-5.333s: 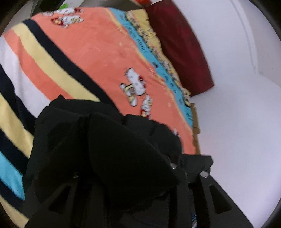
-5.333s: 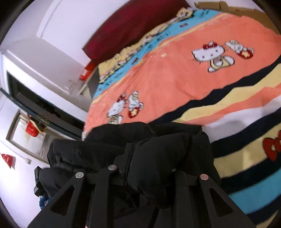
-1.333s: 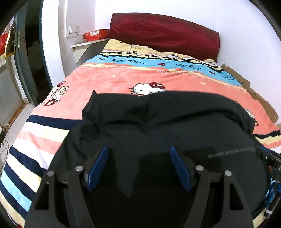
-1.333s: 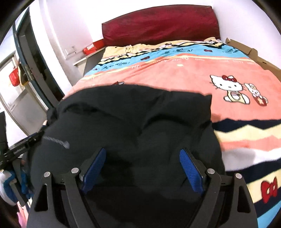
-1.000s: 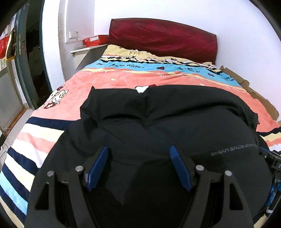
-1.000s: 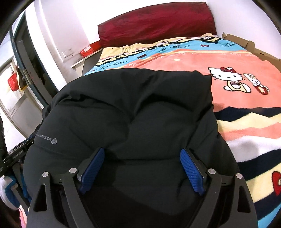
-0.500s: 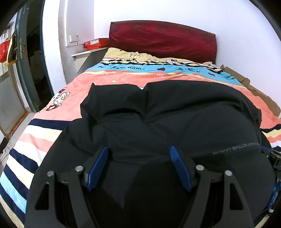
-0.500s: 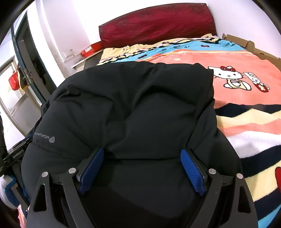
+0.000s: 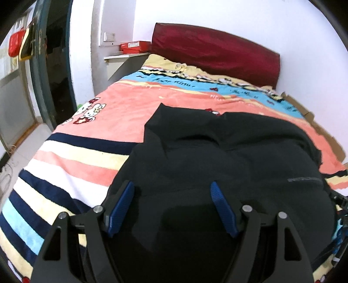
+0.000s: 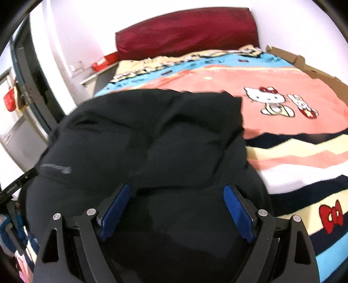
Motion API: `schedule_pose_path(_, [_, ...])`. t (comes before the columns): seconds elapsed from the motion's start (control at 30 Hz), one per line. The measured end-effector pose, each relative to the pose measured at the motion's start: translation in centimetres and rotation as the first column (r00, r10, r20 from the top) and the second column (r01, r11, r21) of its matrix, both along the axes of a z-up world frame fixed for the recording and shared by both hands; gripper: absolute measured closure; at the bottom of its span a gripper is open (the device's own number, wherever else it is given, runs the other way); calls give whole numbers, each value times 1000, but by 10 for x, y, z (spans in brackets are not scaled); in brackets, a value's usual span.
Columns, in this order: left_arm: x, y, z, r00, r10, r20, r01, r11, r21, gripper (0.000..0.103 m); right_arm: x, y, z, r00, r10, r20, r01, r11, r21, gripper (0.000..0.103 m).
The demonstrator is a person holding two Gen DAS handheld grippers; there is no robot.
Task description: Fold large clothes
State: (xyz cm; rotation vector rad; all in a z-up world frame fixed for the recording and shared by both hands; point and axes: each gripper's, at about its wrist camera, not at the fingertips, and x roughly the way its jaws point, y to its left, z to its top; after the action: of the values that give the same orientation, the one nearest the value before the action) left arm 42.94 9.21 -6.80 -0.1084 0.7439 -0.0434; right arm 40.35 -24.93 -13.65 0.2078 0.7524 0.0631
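White walls (image 9: 239, 19) — maroon headboard (image 9: 215, 58)

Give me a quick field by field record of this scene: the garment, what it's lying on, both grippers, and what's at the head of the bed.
garment: black padded jacket, lying bunched on the bed, small grey lettering near one edge
surface: striped cartoon-cat blanket
left gripper: open, blue pads apart over the jacket, not pinching it
right gripper: open, pads wide apart above the jacket
head of bed: dark red headboard
beside bed: red box on a small shelf; cardboard along the wall side
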Motion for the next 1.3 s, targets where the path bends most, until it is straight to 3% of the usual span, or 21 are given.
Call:
schedule_pose_path(0.07, [-6,0,-3,1000,-17,-3,17,1000,-3,30,-7,14,4,999,34,22,-34,999,-18,16])
schedule_pose_path(0.2, [-12,-9,-13,999,-49,-4,49,997,65,30,-16,32,1,997,65,34,-63,997,-54,15])
schedule_pose_path(0.5, [-24,-19,-24,999,-39,8,37,989,140,29,-27,-12,-22,1000,1,-20,-2,999,-41,12])
schedule_pose_path(1.3, [-61,-7,-3,999,4,-53,5,985,170,29,-77,-52,-18,982,-126,-137,119,991,-59,10])
